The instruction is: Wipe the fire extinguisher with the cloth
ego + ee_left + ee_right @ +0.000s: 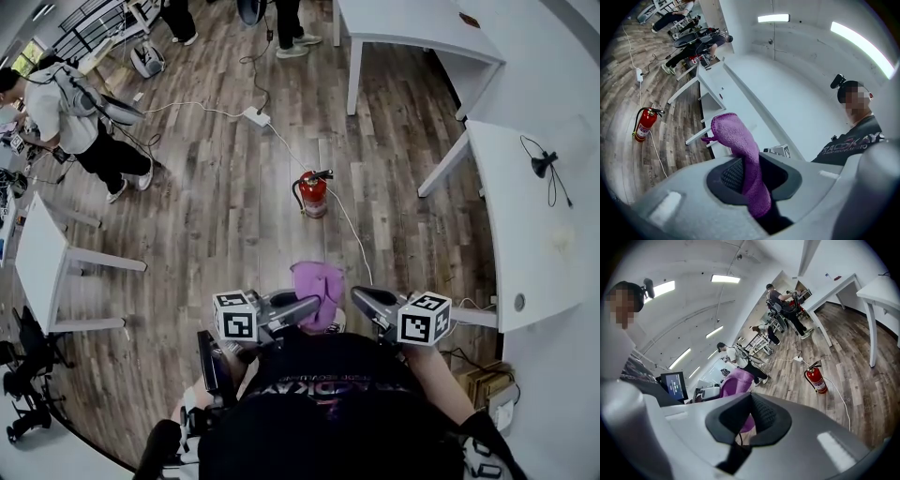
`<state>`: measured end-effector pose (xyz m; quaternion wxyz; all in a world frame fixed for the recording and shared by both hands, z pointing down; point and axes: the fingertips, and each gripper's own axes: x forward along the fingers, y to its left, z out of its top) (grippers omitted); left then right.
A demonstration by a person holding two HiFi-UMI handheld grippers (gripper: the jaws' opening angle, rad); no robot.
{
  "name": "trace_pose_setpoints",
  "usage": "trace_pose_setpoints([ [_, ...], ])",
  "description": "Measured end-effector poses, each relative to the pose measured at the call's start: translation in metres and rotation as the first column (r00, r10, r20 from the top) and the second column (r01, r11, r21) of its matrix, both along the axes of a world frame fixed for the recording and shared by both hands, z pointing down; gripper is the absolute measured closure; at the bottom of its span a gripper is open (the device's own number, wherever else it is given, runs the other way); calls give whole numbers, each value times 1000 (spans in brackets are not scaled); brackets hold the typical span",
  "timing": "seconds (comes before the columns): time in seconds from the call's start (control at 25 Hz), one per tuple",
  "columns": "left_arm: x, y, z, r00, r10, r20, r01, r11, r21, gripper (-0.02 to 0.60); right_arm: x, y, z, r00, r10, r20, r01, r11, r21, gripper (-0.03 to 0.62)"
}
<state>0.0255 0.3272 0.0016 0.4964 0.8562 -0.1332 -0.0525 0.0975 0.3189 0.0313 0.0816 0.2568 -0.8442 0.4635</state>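
Note:
A red fire extinguisher [313, 193] stands upright on the wooden floor, well ahead of both grippers. It shows small at the left of the left gripper view [645, 124] and at the right of the right gripper view [816, 378]. My left gripper [314, 305] is shut on a purple cloth [318, 291], which sticks up from between its jaws [736, 140]. My right gripper [361, 298] is beside it, shut, with nothing between its jaws [749, 416]. The cloth [736, 380] shows just past the right gripper's tips. Both grippers are held close to the person's body.
White tables stand at the right [544, 216], far ahead [412, 23] and at the left [37, 253]. A power strip [256, 116] lies on the floor, and its white cable runs past the extinguisher. A person [70, 112] stands at the far left.

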Motion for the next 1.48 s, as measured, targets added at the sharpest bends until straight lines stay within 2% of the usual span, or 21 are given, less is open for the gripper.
trace_pose_setpoints([
  [0.24,-1,0,1,1000,-9,20,8,1000,29,512,-1,-1,-1,1000,-9,3,9,1000,23,591],
  [0.84,13,8,6,1000,-5,11,5,1000,5,512,10,9,-1,1000,-6,-3,6,999,43,591],
  [1.48,5,15,5,1000,-16,8,16,1000,-4,512,7,14,-4,1000,6,-14,-6,999,45,591],
])
